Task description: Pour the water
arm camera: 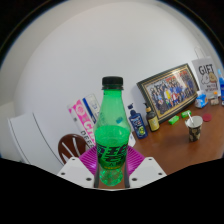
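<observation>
A green plastic bottle (112, 130) with a black cap and a dark label stands upright between my fingers. My gripper (112, 172) is shut on the green bottle: the pink pads (86, 159) press its lower body from both sides, and it appears lifted above the wooden table (190, 152). A white cup (194, 127) with a green straw stands on the table beyond the fingers, to the right.
A framed picture (171, 92) leans against the white wall behind the table. A small dark blue bottle (138, 121) stands next to it. Colourful cards and a chair back (72, 146) are at the left. A box marked GIFT (207, 76) is far right.
</observation>
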The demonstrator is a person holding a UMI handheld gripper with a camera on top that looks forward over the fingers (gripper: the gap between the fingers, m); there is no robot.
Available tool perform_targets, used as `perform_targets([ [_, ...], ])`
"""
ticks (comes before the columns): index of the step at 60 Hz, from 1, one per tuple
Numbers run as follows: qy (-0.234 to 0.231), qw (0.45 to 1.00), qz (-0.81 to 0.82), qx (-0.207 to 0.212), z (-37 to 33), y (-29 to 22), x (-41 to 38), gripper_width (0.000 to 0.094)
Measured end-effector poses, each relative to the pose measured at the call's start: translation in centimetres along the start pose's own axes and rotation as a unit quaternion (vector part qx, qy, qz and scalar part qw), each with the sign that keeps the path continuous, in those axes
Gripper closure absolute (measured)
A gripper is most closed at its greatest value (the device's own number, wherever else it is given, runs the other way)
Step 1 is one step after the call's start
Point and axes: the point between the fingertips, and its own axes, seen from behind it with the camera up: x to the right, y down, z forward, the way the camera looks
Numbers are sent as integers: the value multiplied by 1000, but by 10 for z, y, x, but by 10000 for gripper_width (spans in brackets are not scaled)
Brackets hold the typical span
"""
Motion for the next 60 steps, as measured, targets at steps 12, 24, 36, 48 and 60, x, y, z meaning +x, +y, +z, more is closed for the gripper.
perform_targets([
  [12,-57,967,248,25,37,-83,40,597],
  [24,-82,889,449,27,69,-118,115,597],
  [36,-83,767,636,32,86,-113,176,597],
  [48,-86,685,723,23,97,-100,204,598],
  [60,-77,701,709,1,96,-97,208,596],
])
